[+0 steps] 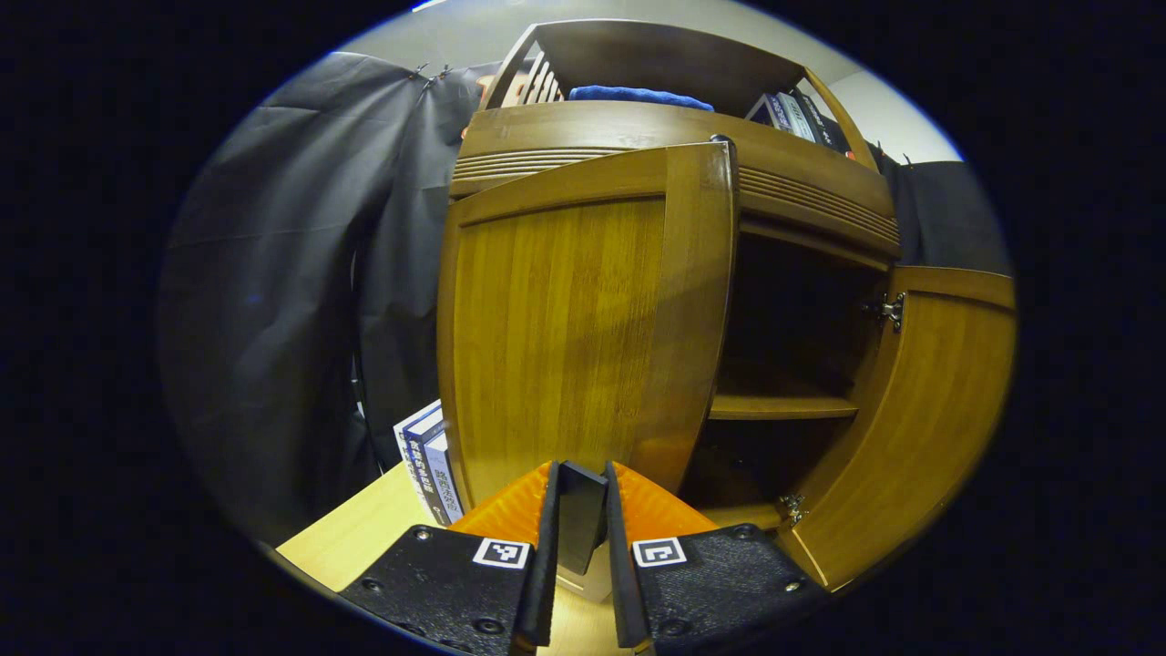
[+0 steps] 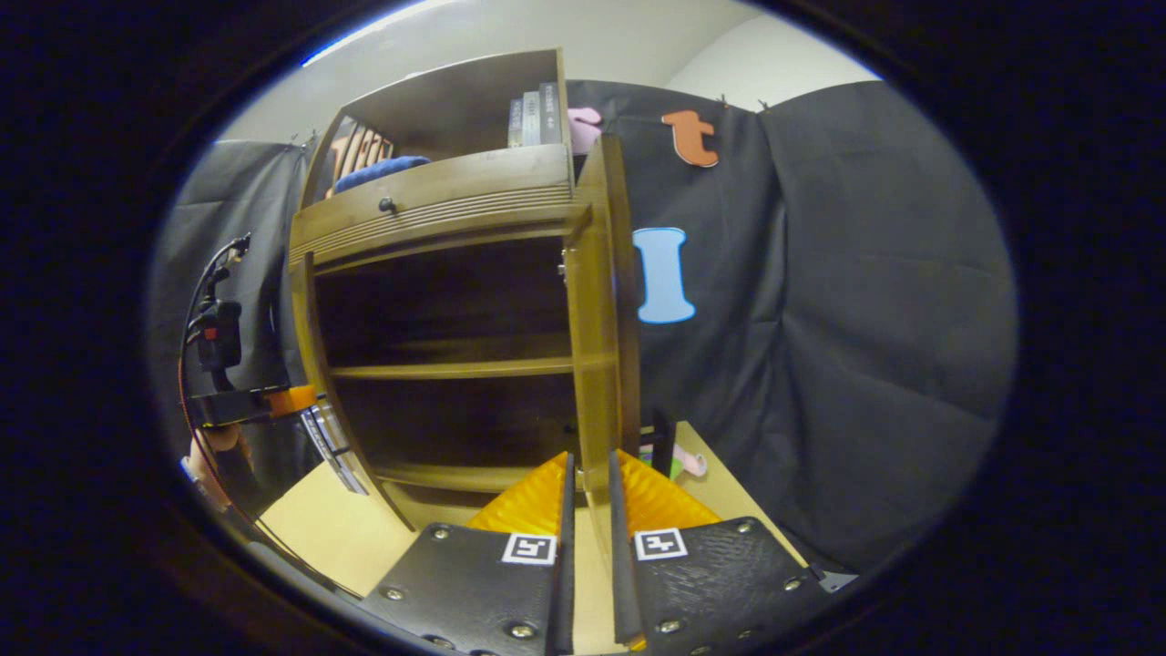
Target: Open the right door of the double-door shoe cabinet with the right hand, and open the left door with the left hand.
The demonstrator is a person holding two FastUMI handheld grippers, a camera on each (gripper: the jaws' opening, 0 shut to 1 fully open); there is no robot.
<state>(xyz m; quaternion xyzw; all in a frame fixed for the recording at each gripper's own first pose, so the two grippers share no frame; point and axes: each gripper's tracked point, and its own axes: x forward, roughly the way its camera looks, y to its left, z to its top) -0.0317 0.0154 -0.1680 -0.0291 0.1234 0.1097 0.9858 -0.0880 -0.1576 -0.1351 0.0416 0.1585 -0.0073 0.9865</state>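
The wooden shoe cabinet stands on a pale table. Its left door is swung partly out toward me. My left gripper is shut on the dark handle at that door's lower edge. The right door stands wide open. In the right gripper view this right door appears edge-on, and my right gripper is shut on its lower edge, one orange finger on each side. The left gripper and the hand holding it sit far left in that view. Dark inner shelves are exposed.
Several books lean against the cabinet's left side on the table. A blue cloth and more books lie on the open top shelf. Small pink and green items sit behind the right door. Black cloth surrounds the booth.
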